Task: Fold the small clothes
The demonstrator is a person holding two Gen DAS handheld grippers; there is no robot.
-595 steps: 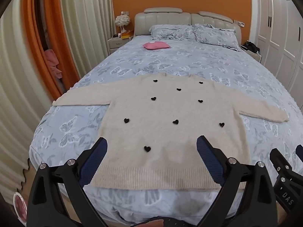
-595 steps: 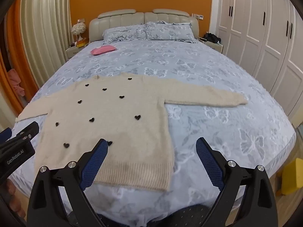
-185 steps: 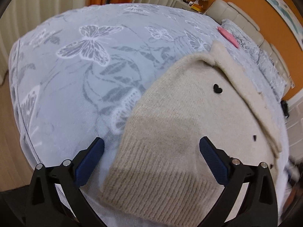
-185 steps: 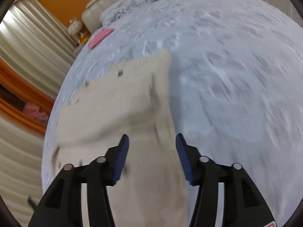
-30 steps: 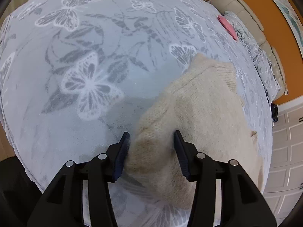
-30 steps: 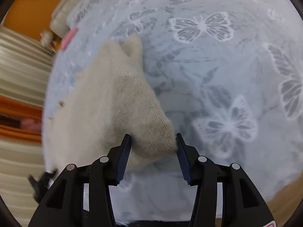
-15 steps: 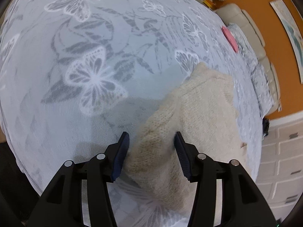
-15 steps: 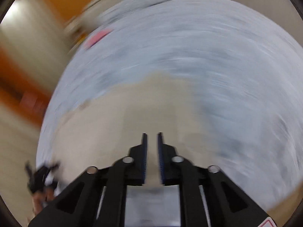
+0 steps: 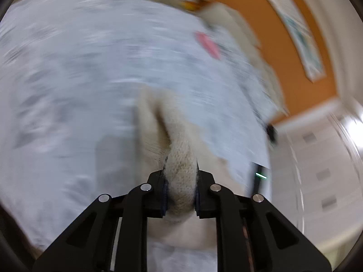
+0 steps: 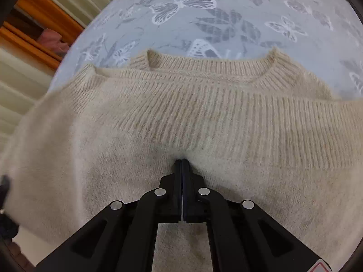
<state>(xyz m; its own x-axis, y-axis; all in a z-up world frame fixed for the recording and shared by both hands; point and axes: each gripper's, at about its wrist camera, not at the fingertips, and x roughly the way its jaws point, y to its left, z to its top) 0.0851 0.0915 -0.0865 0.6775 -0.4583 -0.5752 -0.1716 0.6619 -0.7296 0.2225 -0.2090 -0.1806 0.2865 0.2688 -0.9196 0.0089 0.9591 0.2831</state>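
The left hand-held gripper (image 9: 180,181) is clamped on a bunched fold of the sweater (image 10: 181,117). The right hand-held gripper (image 10: 182,165), jaws together, pinches the sweater lying on the bed (image 10: 226,11).

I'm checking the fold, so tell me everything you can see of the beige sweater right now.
The beige sweater is a fuzzy knit with a ribbed round collar and a ribbed band laid across just below it. It lies folded on the butterfly-print bedspread. The right gripper, jaws together, pinches a small tuft near its middle. The left gripper clamps a thick bunched fold, lifted off the bed in a blurred view. No heart buttons show.
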